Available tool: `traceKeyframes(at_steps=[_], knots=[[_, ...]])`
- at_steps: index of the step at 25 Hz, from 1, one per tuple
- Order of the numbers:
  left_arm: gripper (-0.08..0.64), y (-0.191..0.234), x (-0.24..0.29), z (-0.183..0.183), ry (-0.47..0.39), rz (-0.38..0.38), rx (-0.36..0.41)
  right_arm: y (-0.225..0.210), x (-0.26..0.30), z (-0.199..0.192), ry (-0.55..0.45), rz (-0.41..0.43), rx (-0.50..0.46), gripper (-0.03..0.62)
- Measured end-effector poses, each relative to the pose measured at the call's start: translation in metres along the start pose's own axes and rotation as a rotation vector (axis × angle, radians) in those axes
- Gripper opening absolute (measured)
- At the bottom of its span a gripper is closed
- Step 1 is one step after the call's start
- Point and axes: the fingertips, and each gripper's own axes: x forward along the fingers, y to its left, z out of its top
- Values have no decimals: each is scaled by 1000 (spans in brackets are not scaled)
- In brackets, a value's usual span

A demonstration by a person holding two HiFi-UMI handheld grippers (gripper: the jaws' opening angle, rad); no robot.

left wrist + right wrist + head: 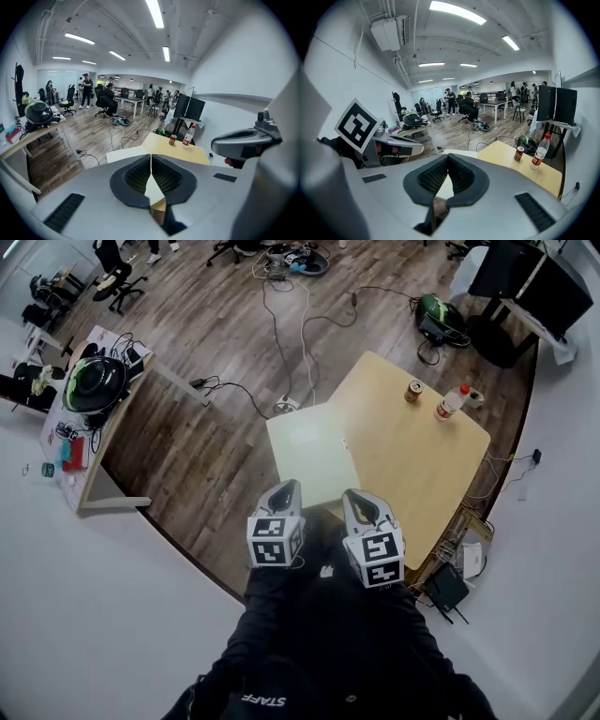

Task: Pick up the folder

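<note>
The person's dark sleeves (309,643) fill the bottom of the head view, one claw in each hand, side by side. The left claw (289,486) has its jaws pressed together, pads meeting in a thin line with nothing pinched between them. The right claw (354,495) is likewise closed at the tips and empty. Both point forward and down.

Just past their tips lies the folder (314,451), pale and flat. It sits on the near left corner of the worktop (412,474), and its left part hangs out over the wooden floor (206,456). The head view shows both claw tips at the folder's near edge. Whether they touch it cannot be told.

Farther along the worktop a can (413,391) stands upright, with a bottle (451,401) just beside it, both well apart from the folder. Beyond, cables (281,343) trail across the floor.
</note>
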Motion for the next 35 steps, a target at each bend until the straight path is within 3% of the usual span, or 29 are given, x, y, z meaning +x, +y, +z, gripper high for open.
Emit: traceKeyframes(at_steps=[10,20,28,35], knots=[[34,63,43,-22,44,16,-95,-1,59,-7,99,-36,-12,21],[35,147,119,-68,181,39,-173,0,141,-22,212,-58,-15,21],[35,184,171,-102,303,9,-231,-7,205,-50,320,-55,24,21],[37,209,207,-113,340,-59,-299,-15,233,-57,372,-57,42,21]])
